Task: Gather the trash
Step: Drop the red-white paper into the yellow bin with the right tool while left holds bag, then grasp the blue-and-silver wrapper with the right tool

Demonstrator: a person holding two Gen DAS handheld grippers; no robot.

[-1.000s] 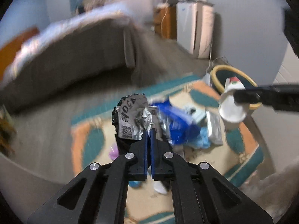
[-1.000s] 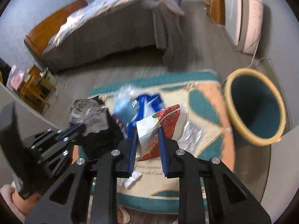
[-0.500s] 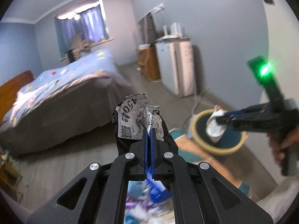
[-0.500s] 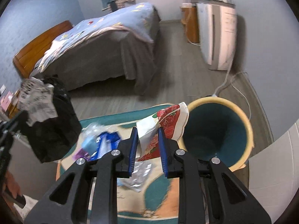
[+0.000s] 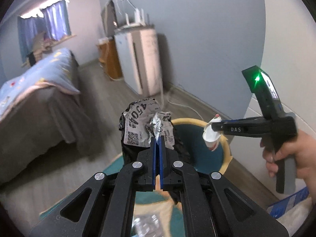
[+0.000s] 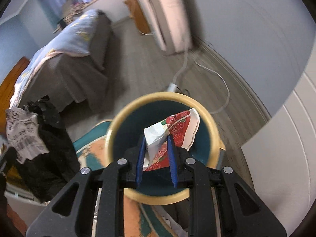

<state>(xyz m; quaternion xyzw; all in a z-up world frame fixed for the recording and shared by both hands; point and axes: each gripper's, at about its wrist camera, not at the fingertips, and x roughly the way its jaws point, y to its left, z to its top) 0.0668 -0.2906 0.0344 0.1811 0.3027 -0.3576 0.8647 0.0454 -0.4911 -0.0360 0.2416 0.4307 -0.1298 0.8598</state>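
Trash bin (image 6: 116, 126), yellow rim, teal inside, stands on the floor at the edge of a patterned rug (image 6: 88, 148), near a white cable (image 6: 219, 83). Black bag with crumpled printed label (image 5: 138, 126) hangs clamped in the left gripper (image 5: 157, 138), blue pads pressed together on it, just left of the bin in the right wrist view. Red-and-white floral wrapper (image 6: 173, 130) sits pinched in the right gripper (image 6: 155, 138), directly over the bin opening. A hand (image 5: 296, 158) grips the right tool's handle. Bed (image 6: 65, 59) behind.
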